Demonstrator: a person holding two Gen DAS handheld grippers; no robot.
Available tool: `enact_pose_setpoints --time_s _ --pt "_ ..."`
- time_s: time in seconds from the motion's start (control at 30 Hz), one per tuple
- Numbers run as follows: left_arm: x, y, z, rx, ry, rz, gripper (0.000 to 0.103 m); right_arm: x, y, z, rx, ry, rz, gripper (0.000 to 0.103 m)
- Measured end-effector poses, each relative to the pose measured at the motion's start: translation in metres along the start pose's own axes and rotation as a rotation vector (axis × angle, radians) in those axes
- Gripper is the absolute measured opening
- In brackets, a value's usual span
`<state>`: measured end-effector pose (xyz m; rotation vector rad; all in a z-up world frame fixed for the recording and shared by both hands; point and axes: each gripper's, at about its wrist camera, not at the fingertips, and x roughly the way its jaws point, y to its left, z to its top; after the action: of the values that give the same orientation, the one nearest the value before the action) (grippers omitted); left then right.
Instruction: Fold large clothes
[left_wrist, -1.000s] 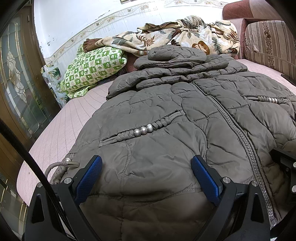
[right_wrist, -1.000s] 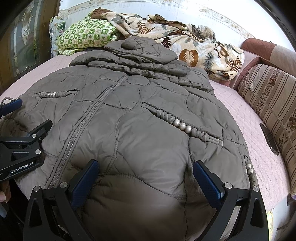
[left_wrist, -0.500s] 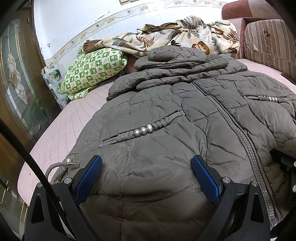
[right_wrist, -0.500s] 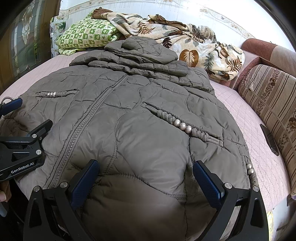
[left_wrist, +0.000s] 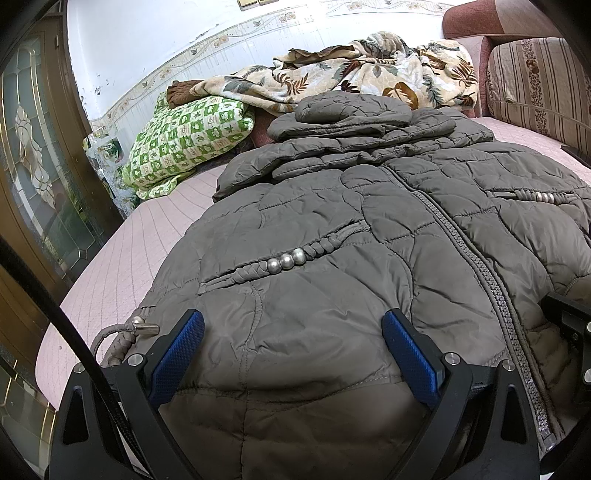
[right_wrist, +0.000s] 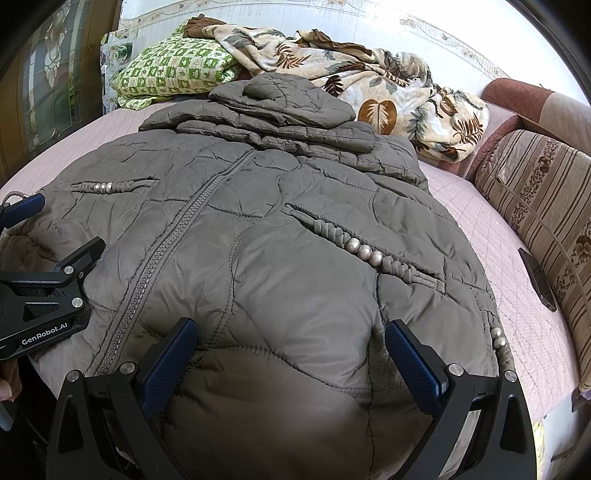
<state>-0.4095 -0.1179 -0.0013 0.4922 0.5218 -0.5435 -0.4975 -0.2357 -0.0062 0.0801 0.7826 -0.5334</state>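
A large grey-brown quilted jacket (left_wrist: 332, 229) lies front up on a pink bed, zipped, its sleeves and hood folded over the chest at the far end. It also fills the right wrist view (right_wrist: 288, 229). My left gripper (left_wrist: 293, 347) is open, its blue pads straddling the hem on the jacket's left half. My right gripper (right_wrist: 290, 354) is open, straddling the hem on the right half. The left gripper also shows at the left edge of the right wrist view (right_wrist: 48, 258). Neither holds cloth.
The pink quilted bedspread (left_wrist: 122, 258) shows around the jacket. A green checked pillow (left_wrist: 188, 136) and a leaf-print blanket (left_wrist: 369, 81) lie at the head. A striped cushion (right_wrist: 546, 206) lines the right side, a dark phone (right_wrist: 537, 278) beside it. A glass door (left_wrist: 33, 166) stands left.
Both views have shifted slightly down and back along the jacket. The grippers stay open at the hem and the jacket has not moved.
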Motion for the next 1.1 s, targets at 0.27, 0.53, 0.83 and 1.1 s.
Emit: enact_pose_setpoints --time_s 0.27,0.53,0.83,1.1 --pt "0.0 0.0 0.0 0.002 -0.001 0.0 0.097 -0.001 0.0 0.0 -0.001 0.0 -0.002 0.102" --pt "-0.002 0.016 0.003 -0.052 -0.001 -0.014 0.097 -0.003 -0.001 0.001 0.012 -0.006 0.016 0.102" --pt "-0.001 0.092 -0.004 -0.229 0.03 0.124 0.097 -0.024 -0.058 0.0 0.192 -0.078 0.026 0.102" --pt "0.013 0.107 -0.004 -0.241 0.055 0.144 0.097 -0.034 -0.102 -0.003 0.319 -0.098 -0.012 0.102"
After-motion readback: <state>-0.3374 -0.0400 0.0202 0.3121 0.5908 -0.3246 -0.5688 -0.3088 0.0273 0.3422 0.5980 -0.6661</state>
